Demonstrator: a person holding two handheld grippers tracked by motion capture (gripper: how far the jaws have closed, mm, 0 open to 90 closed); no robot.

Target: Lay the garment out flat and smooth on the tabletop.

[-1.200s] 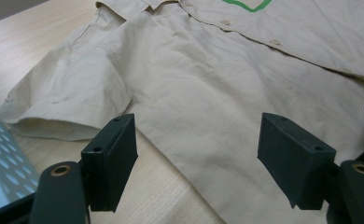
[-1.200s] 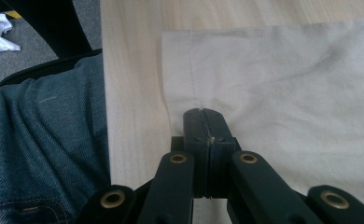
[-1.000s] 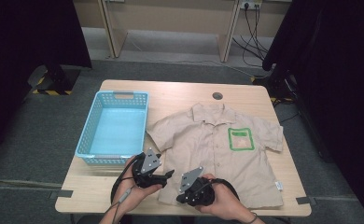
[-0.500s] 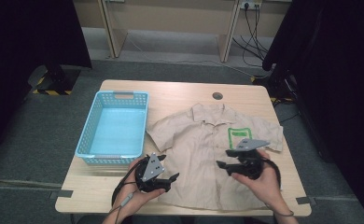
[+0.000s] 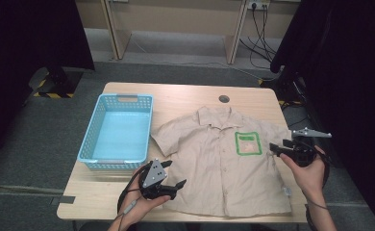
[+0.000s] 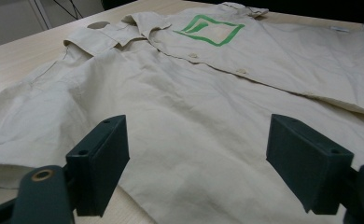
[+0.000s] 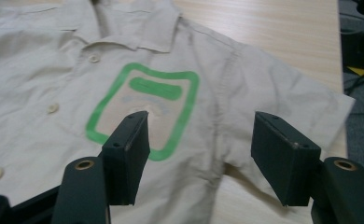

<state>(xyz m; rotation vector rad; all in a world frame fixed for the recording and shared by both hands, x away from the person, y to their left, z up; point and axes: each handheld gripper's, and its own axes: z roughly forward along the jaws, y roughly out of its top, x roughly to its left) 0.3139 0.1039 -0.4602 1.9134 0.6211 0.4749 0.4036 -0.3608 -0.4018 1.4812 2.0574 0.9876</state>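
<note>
On the wooden table (image 5: 185, 96) the shirt (image 5: 224, 163) lay flat; its right sleeve (image 5: 279, 139) sat just left of the right gripper (image 5: 278, 150), whose jaws had just been opening, empty; left gripper (image 5: 176, 185) also stood apart.

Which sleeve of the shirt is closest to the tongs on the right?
The sleeve on the side with the green pocket patch; the right tongs hover open beside it. The other sleeve lies near the blue basket.

Beige shirt (image 6: 208, 107) beyond open gripper (image 6: 196, 172)

The shirt (image 5: 224, 163) is plain beige with pale buttons and a bright green outlined pocket patch (image 5: 248, 143) on its right chest, the basket (image 5: 116, 132) at the left is light blue mesh, and the table (image 5: 185, 96) is pale wood-grain
</note>
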